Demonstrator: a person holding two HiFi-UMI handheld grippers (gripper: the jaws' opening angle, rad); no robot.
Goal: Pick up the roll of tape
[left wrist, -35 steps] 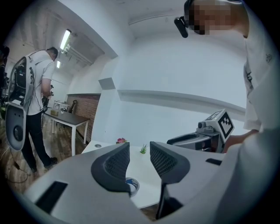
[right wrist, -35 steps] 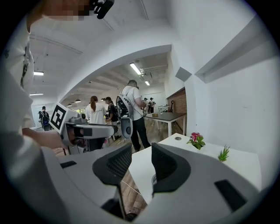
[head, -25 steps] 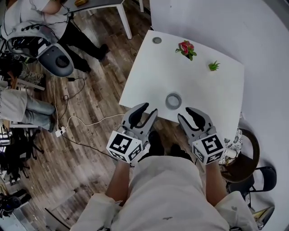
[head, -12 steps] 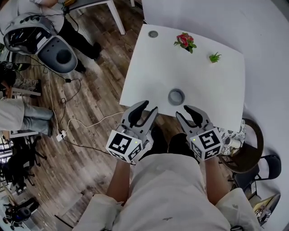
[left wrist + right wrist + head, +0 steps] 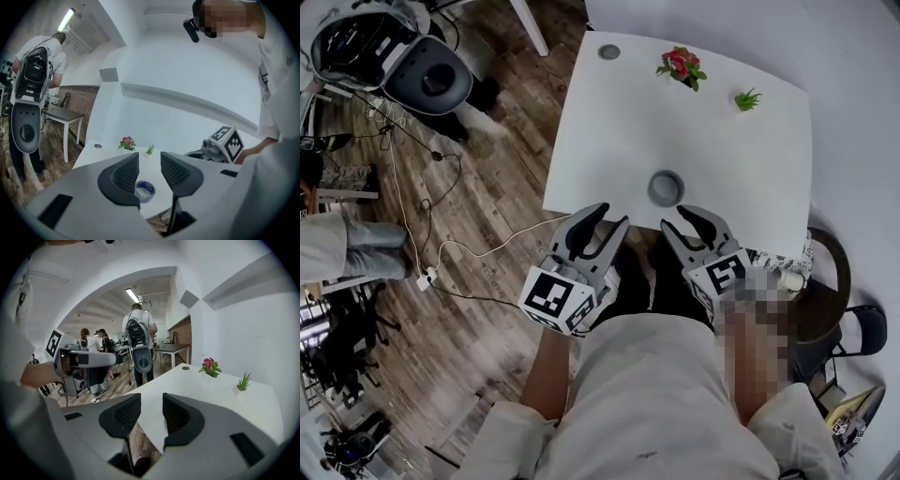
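Zero steps done: the roll of tape (image 5: 666,187) lies flat and untouched on the tabletop (image 5: 609,141), close to its near edge. My left tool (image 5: 607,217) and right tool (image 5: 682,223) are both released and empty, just short of that edge. Reach, grasp and lift are all left to do. Containers: pink flowers (image 5: 679,64) and a green sprig (image 5: 747,98) at the far side, pots too small to tell.

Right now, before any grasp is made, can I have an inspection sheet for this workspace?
Surface: white table, mostly bare.
Job's things: roll of tape lies flat near the table's near edge, untouched.
Clutter: pink flower plant, small green plant, round disc at the far corner.
Grippers: left gripper and right gripper both open, empty, short of the tape.
Cables: white cable on the wood floor, left of the table.
Surroundings: chair at right; person wearing a backpack rig beyond the table.
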